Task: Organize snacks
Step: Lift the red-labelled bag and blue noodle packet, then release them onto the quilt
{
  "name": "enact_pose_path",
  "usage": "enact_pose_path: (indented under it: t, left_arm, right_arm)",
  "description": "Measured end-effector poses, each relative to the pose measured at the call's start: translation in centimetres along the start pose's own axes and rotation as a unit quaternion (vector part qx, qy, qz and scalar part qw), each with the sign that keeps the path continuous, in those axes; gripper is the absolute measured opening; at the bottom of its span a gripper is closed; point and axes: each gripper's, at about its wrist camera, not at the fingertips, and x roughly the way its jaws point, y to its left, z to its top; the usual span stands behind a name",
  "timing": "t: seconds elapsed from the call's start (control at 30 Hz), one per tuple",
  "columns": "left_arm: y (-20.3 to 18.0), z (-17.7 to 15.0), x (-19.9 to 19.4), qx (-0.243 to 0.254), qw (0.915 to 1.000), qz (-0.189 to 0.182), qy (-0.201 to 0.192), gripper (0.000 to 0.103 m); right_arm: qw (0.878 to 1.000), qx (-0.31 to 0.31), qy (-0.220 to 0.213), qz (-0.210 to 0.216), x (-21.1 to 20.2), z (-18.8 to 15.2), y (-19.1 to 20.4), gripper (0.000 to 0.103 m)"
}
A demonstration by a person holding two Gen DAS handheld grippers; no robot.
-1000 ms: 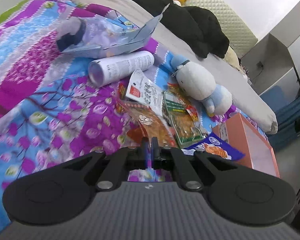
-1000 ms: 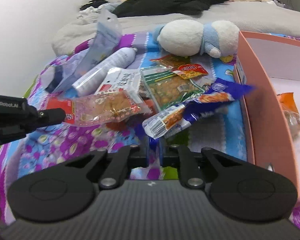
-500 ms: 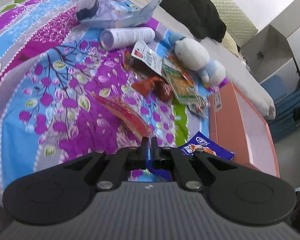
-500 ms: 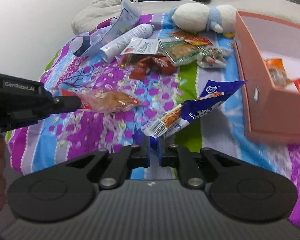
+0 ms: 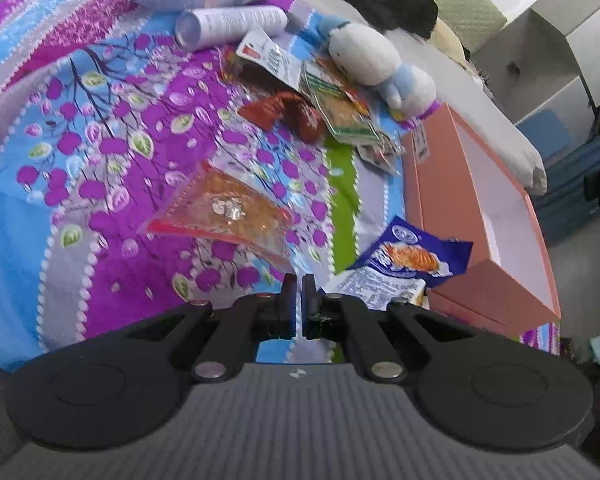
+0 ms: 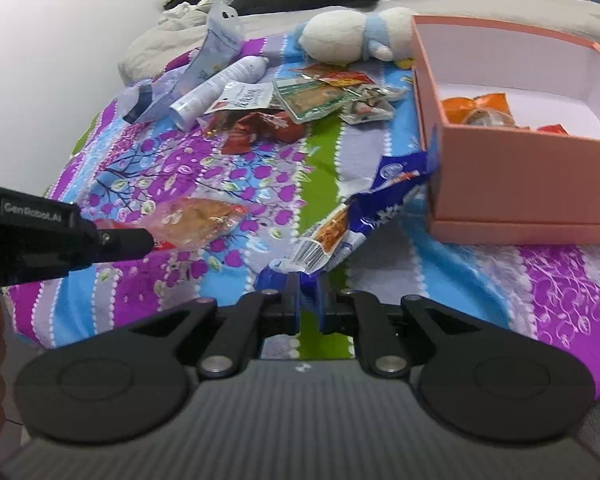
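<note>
1. Since a second ago we have drawn both packets back from the snack pile (image 6: 300, 96); the pile now lies well away from our fingers, and the pink box (image 6: 512, 184) shows more of its inside.
2. We hold the left gripper (image 5: 299, 300) closed on a corner of the clear orange packet (image 5: 220, 212), which hangs above the floral bedspread (image 5: 100, 152), well apart from the pink box (image 5: 496, 292).
3. From the right wrist the same clear orange packet (image 6: 196, 220) sticks out of the left gripper (image 6: 140, 240), far to the box's left.
4. We hold the right gripper (image 6: 309, 300) clamped on the crimped end of the blue snack packet (image 6: 356, 220); its far tip touches or overlaps the box's near corner, we cannot tell which.
5. From the left wrist the blue snack packet (image 5: 408, 260) sits just beside the box's near end.
6. The pink box is open, white inside, and holds an orange wrapped snack (image 6: 480, 110) against its near wall, with a red-orange piece (image 6: 554, 130) just beside it.
7. Beyond the box's far left corner lies a white and blue plush toy (image 6: 348, 36).
8. The pile beside the toy includes a green packet (image 6: 312, 98), red wrappers (image 6: 260, 130), a white tube (image 6: 220, 90) and a pale pouch (image 6: 216, 56).
</note>
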Motion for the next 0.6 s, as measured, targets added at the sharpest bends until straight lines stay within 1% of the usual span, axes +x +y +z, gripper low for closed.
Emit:
enact_pose_path:
  t: [0.3, 0.4, 0.47, 0.53, 0.57, 0.6]
  left_arm:
    - [-0.4, -0.4, 0.3, 0.028, 0.9991, 0.014, 0.026, 0.004]
    - [-0.3, -0.1, 0.4, 0.034, 0.9985, 0.019, 0.037, 0.007]
    - [-0.4, 0.0, 0.5, 0.038, 0.9979, 0.02, 0.047, 0.018]
    - [-0.6, 0.0, 0.5, 0.047, 0.9972, 0.024, 0.054, 0.044]
    - [-0.8, -0.1, 0.4, 0.054, 0.9969, 0.026, 0.052, 0.05]
    - [-1.0, -0.2, 0.3, 0.062, 0.9964, 0.029, 0.051, 0.06]
  right_arm:
    - [1.0, 0.014, 0.002, -0.017, 0.0, -0.7, -1.3, 0.012]
    - [1.0, 0.02, 0.001, -0.024, 0.0, -0.9, -1.6, 0.014]
    - [0.999, 0.022, 0.001, -0.025, 0.0, -1.0, -1.7, 0.014]
    - [0.999, 0.021, 0.001, -0.026, -0.1, -1.0, -1.6, 0.014]
    - [0.999, 0.021, 0.0, -0.027, -0.1, -1.1, -1.6, 0.014]
    - [0.999, 0.022, 0.0, -0.027, 0.0, -1.2, -1.6, 0.014]
